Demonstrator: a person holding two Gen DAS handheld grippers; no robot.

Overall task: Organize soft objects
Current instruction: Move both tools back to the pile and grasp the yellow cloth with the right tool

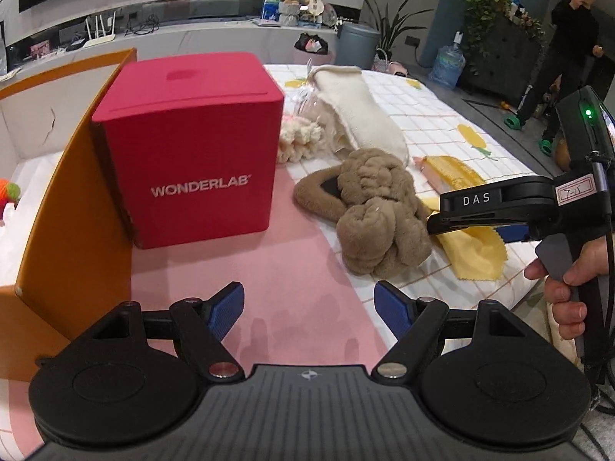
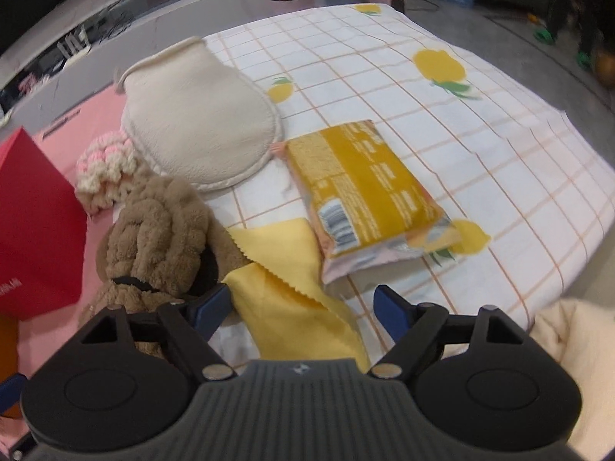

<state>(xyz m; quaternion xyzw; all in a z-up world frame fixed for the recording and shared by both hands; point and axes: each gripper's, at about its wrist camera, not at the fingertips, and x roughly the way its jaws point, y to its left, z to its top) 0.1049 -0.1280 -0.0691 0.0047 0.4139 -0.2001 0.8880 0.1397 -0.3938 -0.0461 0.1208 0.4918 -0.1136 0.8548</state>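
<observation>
- Blue-padded, your left hand-held gripper (image 1: 308, 307) gapes wide, empty, over pink sheet (image 1: 246, 280).
- Your right hand-held gripper (image 2: 303, 307) is spread open astride the yellow cloth (image 2: 292, 292).
- Beyond lie the brown plush (image 1: 374, 211), then the cream mitt (image 2: 200, 123).

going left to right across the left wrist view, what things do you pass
orange box → red WONDERLAB box → brown plush toy → yellow cloth → right gripper, reaching in from the right edge
</observation>
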